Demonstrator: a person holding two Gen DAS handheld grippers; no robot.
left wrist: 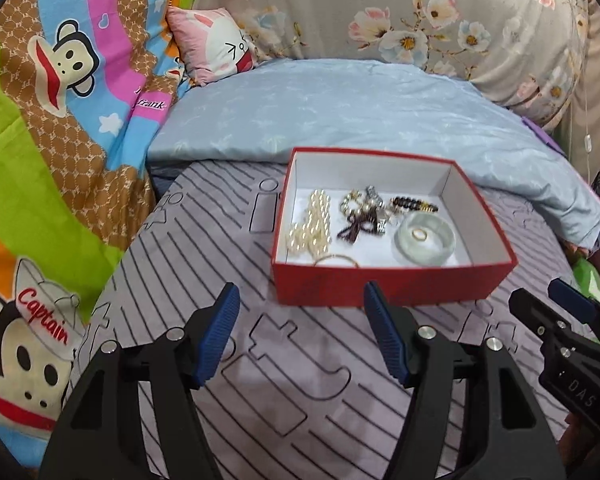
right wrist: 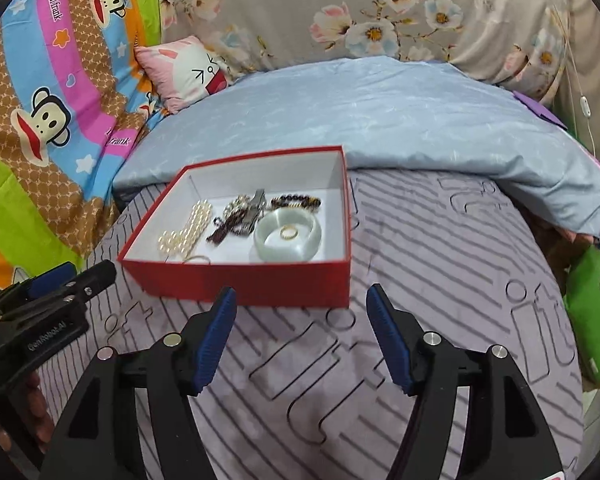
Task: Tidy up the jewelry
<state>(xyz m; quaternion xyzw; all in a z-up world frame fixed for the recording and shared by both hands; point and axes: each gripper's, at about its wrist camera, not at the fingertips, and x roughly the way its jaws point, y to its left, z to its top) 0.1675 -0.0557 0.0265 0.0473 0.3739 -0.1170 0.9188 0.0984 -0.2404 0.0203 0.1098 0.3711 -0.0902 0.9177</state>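
Left gripper and right gripper: jaws wide, nothing between, both hovering over striped bedsheet just short of red box. Advised: advance over near wall, descend on one piece, avoid snagging pearl strand. Jade bangle encircling gold ring, right of centre.

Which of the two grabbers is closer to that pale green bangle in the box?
Right. The right gripper sits almost straight before the bangle; the left gripper lines up nearer the pearls.
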